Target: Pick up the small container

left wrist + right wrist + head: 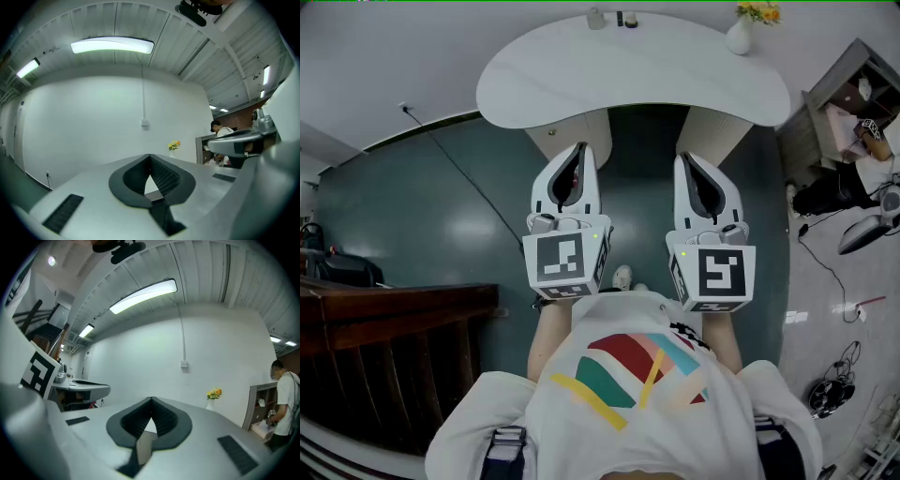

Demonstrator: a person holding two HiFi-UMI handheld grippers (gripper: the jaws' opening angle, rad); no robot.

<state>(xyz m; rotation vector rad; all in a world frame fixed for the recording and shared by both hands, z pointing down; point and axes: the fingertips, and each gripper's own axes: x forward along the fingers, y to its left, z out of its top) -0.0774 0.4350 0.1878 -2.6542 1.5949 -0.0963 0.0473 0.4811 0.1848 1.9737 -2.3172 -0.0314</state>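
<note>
A small pale container (595, 19) stands at the far edge of the white table (628, 80), next to two little dark items (624, 20). Both grippers are held level in front of me, short of the table's near edge and pointing toward it. The jaws of my left gripper (579, 148) (150, 156) meet at the tips with nothing between them. My right gripper (682, 158) (151, 400) is likewise shut and empty. Neither gripper view shows the container; each looks over its own jaws at a white wall.
A white vase of yellow flowers (739, 36) (174, 146) (213, 397) stands at the table's far right. A dark wooden railing (394, 309) runs along the left. At the right are a shelf unit (848, 103) and a person (286, 399). A cable (459, 178) crosses the dark floor.
</note>
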